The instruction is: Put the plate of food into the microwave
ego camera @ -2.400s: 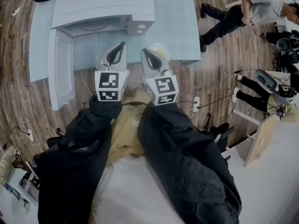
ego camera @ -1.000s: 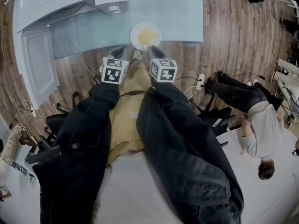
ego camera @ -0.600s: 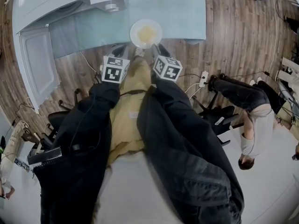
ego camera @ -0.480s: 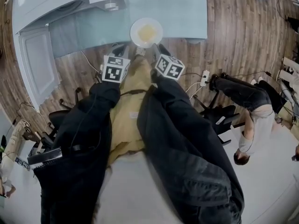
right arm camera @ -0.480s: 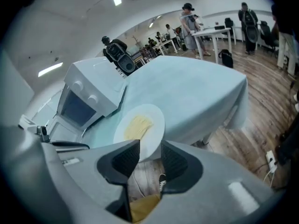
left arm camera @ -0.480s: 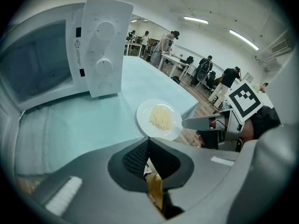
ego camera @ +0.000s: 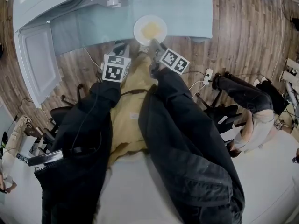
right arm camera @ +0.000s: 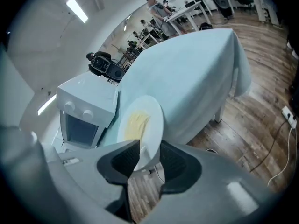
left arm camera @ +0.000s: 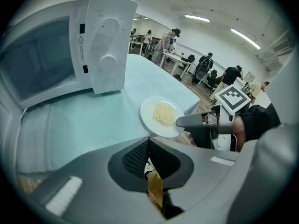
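Showed the plate of food [ego camera: 150,30] at the table's [ego camera: 187,8] near edge, right of the open microwave [ego camera: 60,3]. Straddled its rim with the spread right gripper [right arm camera: 149,150] — no pinch. Carried the left gripper [left arm camera: 148,143] pressed together, empty. Judged as step 1, the grasp — called next for closing, then a level carry.

The microwave [ego camera: 60,3] runs off the top edge of the head view, and in the left gripper view its left side is cut away as well. In the right gripper view, the near rim of the plate [right arm camera: 152,125] is hidden behind the jaws of the right gripper [right arm camera: 149,160]. From above, the food [ego camera: 151,30] is too small to identify. The people [left arm camera: 168,38] at the far desks are too small to make out.
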A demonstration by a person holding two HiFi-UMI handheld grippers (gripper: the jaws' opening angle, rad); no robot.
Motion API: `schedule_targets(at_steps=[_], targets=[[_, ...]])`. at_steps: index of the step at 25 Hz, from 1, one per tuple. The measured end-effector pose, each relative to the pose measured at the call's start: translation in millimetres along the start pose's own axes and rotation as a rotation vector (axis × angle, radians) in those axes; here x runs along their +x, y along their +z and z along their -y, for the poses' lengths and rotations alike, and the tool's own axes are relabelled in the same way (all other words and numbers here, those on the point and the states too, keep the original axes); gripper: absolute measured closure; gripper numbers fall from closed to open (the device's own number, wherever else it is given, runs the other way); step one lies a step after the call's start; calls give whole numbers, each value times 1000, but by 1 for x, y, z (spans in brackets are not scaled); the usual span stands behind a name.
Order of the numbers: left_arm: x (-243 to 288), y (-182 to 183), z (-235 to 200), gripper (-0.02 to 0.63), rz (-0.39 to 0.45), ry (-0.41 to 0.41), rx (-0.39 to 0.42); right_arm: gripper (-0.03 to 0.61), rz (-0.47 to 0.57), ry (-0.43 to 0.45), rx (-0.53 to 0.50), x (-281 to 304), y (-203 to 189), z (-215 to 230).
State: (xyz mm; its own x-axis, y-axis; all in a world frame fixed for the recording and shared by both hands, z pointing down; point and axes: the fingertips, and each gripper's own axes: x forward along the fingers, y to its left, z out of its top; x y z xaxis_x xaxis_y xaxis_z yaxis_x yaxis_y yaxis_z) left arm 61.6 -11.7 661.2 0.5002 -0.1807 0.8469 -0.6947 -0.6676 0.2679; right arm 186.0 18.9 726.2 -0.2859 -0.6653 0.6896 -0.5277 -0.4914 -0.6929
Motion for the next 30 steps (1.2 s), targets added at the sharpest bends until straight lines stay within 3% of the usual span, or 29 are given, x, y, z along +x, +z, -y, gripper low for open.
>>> schedule_targets(at_steps=[4,12,21,30], targets=[[-1,-1,-6,617,1,5,-5,495,10,49,109,4,-1,-1],[-8,-2,-10,615,16,4,-6,569,100,251,277,-8,9,-14],[-20,0,-27,617,54,17,-32,572,111,302,276,-15,9,-28],[-42,-4,-60,617,106,54,-116,572,6,349,189,7,-14,-78]])
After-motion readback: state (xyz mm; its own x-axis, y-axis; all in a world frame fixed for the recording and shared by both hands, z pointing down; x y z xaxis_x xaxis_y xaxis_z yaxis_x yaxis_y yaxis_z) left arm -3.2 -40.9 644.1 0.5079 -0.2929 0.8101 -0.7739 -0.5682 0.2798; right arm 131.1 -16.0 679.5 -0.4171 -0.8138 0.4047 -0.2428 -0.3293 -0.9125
